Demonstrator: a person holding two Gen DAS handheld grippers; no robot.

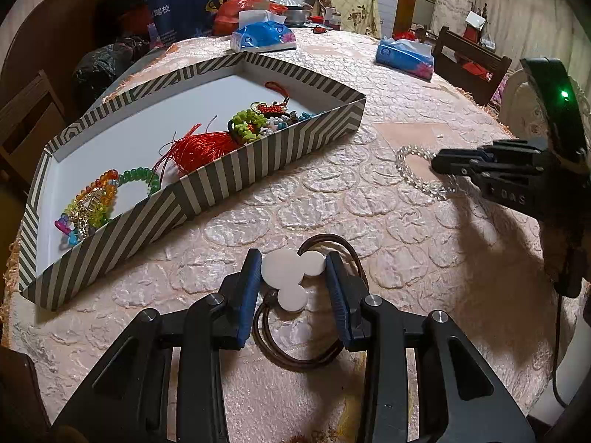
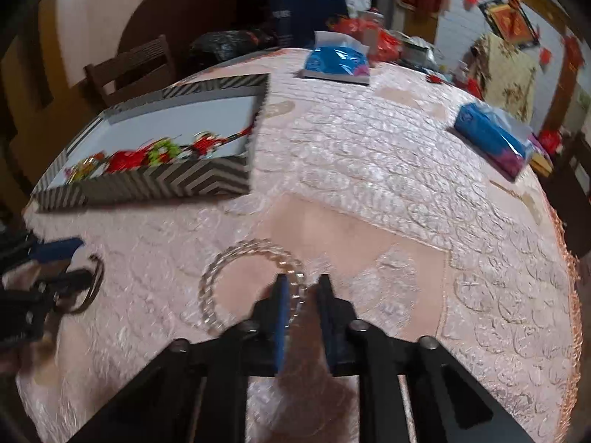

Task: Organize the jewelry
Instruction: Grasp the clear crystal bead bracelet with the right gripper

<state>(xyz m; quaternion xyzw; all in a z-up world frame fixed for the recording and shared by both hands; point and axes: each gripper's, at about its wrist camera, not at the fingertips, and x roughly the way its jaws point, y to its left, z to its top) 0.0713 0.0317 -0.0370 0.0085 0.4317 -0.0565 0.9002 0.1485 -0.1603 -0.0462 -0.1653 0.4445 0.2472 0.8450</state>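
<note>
A brown cord ornament with three white discs [image 1: 282, 267] lies on the pink quilted tablecloth [image 1: 369, 199]. My left gripper [image 1: 293, 277] is shut on it, one blue pad against the large disc and the other against the small one. To the right, my right gripper [image 1: 437, 162] pinches one side of a clear bead bracelet [image 1: 404, 157]. In the blurred right wrist view the bracelet [image 2: 210, 280] runs between the right gripper's [image 2: 303, 291] pads. The left gripper [image 2: 74, 264] shows at that view's left edge. A striped box [image 1: 258, 155] holds colourful beads and a red tassel.
Two blue tissue packs [image 1: 262, 35] [image 1: 404, 57] sit further back on the table. Bags, jars and clutter crowd the far end. Wooden chairs [image 1: 469, 62] stand around the table. The striped box [image 2: 166, 181] lies left of the bracelet, and the fringed table edge [image 2: 565, 258] curves at the right.
</note>
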